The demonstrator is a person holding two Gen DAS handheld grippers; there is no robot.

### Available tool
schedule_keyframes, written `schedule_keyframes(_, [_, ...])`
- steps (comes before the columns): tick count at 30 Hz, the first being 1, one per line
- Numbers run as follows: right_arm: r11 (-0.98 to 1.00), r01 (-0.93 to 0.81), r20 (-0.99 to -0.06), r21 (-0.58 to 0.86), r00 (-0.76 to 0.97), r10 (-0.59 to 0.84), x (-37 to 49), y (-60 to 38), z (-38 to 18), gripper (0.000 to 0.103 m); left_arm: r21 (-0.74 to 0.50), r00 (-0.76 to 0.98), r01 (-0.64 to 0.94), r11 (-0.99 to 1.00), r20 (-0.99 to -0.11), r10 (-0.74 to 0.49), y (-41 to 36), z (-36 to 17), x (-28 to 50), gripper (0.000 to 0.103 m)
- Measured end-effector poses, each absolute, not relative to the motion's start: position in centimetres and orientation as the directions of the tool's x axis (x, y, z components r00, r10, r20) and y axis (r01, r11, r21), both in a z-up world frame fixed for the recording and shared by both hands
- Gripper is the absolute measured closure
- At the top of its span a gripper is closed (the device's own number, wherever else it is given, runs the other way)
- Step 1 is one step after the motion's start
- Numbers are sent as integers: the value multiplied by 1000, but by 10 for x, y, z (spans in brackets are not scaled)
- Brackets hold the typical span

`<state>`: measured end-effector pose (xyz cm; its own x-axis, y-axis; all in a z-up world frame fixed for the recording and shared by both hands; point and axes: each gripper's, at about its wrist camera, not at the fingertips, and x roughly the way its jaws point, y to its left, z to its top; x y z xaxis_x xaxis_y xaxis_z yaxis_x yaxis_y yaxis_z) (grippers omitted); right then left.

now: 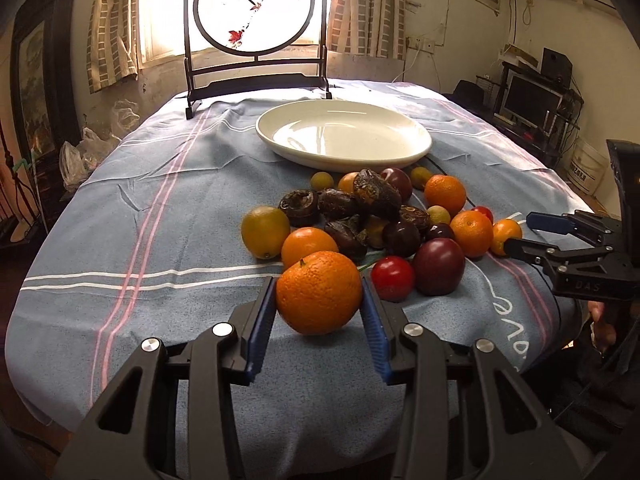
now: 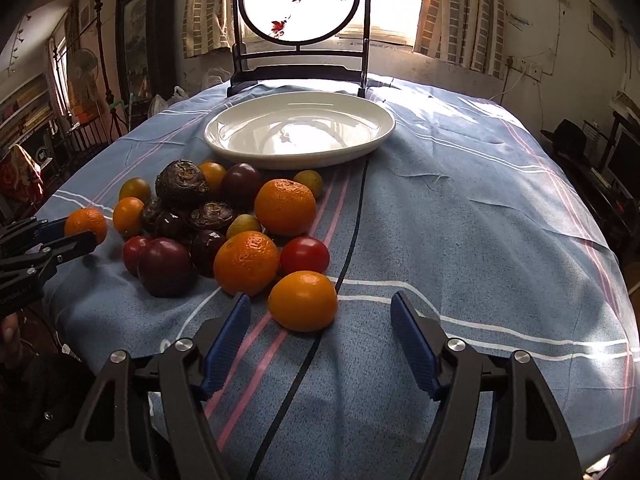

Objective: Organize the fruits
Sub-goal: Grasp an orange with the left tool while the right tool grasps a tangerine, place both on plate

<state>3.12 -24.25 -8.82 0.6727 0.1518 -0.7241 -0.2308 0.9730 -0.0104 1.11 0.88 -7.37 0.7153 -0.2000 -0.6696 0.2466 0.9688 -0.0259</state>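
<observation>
A pile of fruit (image 1: 380, 216) lies on the blue cloth: mandarins, dark plums, red tomatoes, green-yellow kumquats and dark brown water chestnuts. A white oval plate (image 1: 344, 134) stands empty behind it, also in the right wrist view (image 2: 300, 128). My left gripper (image 1: 320, 292) is shut on a mandarin (image 1: 319, 291), its blue pads against both sides; it also shows in the right wrist view (image 2: 70, 236). My right gripper (image 2: 320, 304) is open, with a smooth orange fruit (image 2: 303, 300) just ahead between its fingers, apart from the pads. It also shows in the left wrist view (image 1: 516, 234).
A dark wooden stand with a round bird painting (image 1: 252, 8) stands at the table's far edge before a bright window. The striped blue cloth (image 2: 480, 220) spreads to the right of the pile. Shelves and a monitor (image 1: 528, 100) stand by the right wall.
</observation>
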Motion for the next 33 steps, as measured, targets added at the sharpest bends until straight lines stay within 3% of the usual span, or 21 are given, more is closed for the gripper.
schedule_keyframes(4, [969, -245, -736, -7, 657, 161, 40, -239, -96, 48, -38, 711, 233, 972, -675, -197, 14, -77, 12, 63])
schedule_keyframes(6, [964, -264, -735, -6, 655, 175, 40, -236, -96, 63, -42, 715, 226, 973, -671, -195, 16, -77, 11, 63])
schedule_keyframes(7, [963, -270, -733, -9, 656, 177, 38, -234, -96, 65, -41, 717, 223, 974, -670, -193, 17, -77, 11, 63])
schedule_keyframes(19, [963, -262, -642, 69, 727, 244, 21, -256, -57, 65, -51, 754, 222, 974, -624, -205, 23, -55, 9, 62])
schedule_keyframes(25, [953, -283, -607, 109, 740, 289, 57, -262, -20, 65, -48, 755, 288, 956, -603, -258, 0, -22, 52, 62])
schedule_keyframes(33, [937, -304, -675, 174, 656, 338, 154, -242, -26, 65, -100, 644, 333, 938, -702, -304, -45, -29, 162, 62])
